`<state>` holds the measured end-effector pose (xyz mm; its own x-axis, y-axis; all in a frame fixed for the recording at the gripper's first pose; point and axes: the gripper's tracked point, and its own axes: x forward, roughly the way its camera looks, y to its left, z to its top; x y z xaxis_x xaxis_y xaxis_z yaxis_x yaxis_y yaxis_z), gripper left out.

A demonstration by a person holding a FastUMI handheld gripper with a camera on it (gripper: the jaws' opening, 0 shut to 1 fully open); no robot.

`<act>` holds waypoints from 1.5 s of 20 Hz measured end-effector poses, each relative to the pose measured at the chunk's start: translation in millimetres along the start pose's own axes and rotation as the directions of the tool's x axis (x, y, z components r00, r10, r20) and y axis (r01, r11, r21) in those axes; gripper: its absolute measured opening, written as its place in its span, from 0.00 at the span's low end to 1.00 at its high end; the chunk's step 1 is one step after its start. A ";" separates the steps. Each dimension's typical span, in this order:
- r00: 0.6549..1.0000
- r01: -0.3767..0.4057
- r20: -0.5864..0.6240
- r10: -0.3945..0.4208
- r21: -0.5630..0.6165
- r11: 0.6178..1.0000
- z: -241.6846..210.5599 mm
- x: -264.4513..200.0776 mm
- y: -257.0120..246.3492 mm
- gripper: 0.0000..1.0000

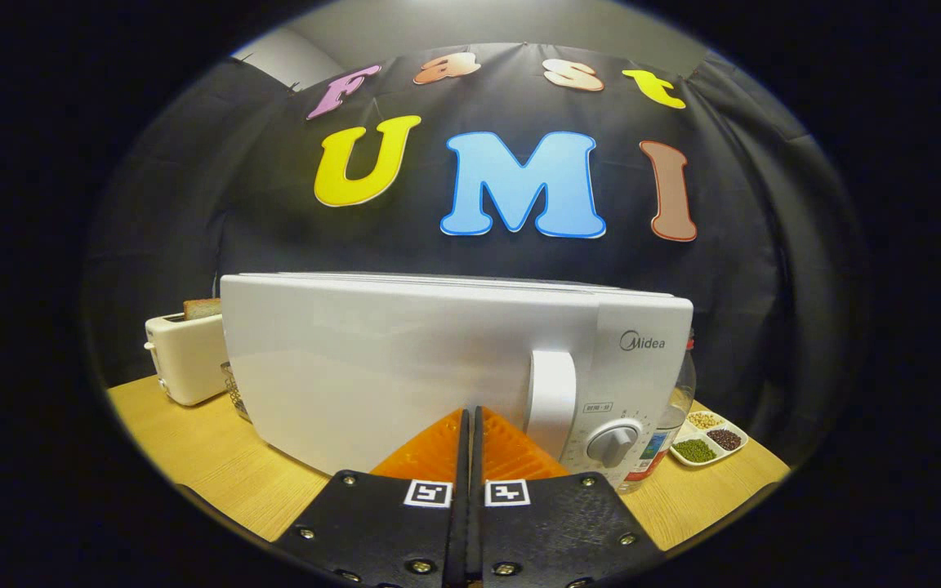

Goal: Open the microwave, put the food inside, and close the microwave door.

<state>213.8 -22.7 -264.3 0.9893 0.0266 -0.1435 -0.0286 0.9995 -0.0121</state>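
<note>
Landmark: the microwave (438, 367), white, door closed, standing on the wooden table (193, 441).

Left of the microwave: a cream toaster (185, 355) with a slice of bread (202, 308) standing up in its slot. Tucked between toaster and microwave, a small wire basket (235, 392), mostly hidden by the microwave's corner.

On the microwave front: broad plain door panel across most of its width, then an upright handle (550, 392) at the door's right end, then the control strip with a round dial (613, 443) low down.

Gripper (470, 420): fingers pressed together, tips meeting, nothing between them. Tips sit just ahead of the lower door panel, a little left of the handle; whether they touch the door cannot be told.

Right of the microwave: a clear bottle (677, 408) partly behind its corner, then a white divided dish (711, 443) of beans and grains, each kind in its own compartment. This is probably the food to go inside, though that is a guess.

Step in hand, as judged: opening the door. To do it well, spread the fingers first, shift right so they straddle the handle, close squarely on its mid-length, then pull back along an arc about the door's left hinge. Keep clear of the dial. A straight tug may drag the microwave.
</note>
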 end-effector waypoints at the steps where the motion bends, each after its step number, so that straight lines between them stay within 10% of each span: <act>1: 1.000 0.024 0.017 -0.023 -0.025 0.999 0.4 2.1 -0.8 0.01; 10: 0.998 -0.006 -0.062 0.009 0.038 0.999 -11.3 -3.4 3.9 0.01; 24: 0.999 -0.008 0.038 0.005 0.071 0.997 114.9 -169.4 63.1 0.05; 27: 0.997 0.002 0.079 -0.008 0.073 0.997 144.8 -190.7 76.9 0.11; 29: 0.994 -0.006 0.109 -0.002 0.077 0.997 166.7 -204.2 86.5 0.29; 30: 0.993 0.006 0.116 -0.014 0.073 0.997 175.8 -210.3 87.9 0.56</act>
<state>28.5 62.4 -61.2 0.9995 0.0142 -0.0276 -0.0126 0.9982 0.0590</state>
